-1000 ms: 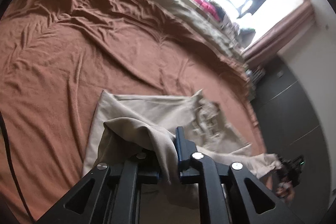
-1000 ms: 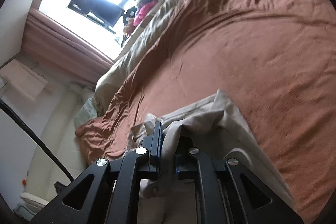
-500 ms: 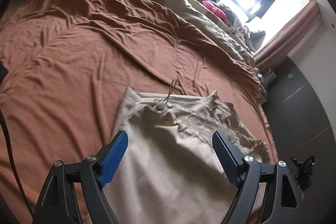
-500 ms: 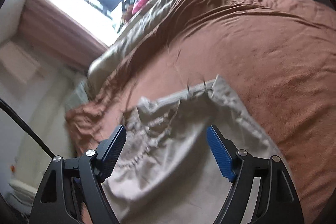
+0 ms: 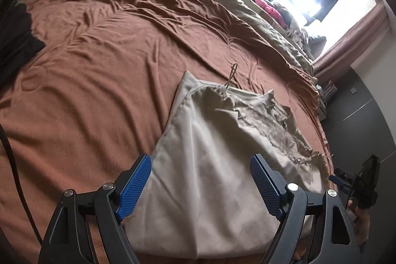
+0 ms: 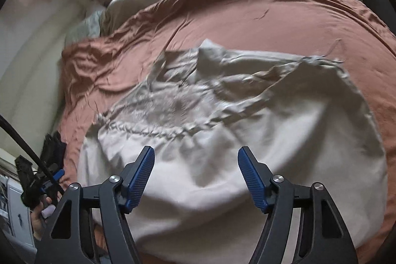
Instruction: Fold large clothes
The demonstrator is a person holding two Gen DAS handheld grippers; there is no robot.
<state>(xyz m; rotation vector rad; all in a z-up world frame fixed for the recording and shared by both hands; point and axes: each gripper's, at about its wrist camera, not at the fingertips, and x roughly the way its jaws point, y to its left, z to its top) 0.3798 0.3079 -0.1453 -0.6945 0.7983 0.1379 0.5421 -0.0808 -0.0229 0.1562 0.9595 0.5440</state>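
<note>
Fingers on both our grippers stand wide apart with nothing between them: the left gripper [image 5: 200, 186] and the right gripper [image 6: 196, 180] hover over the near edge of the beige drawstring garment [image 5: 212, 155]. It lies doubled on the rust-brown bed sheet [image 5: 99, 66], cord end away from us, probably so we can flatten or regrip for another fold.

Beige garment [image 5: 212, 165] — folded, on bed.
</note>
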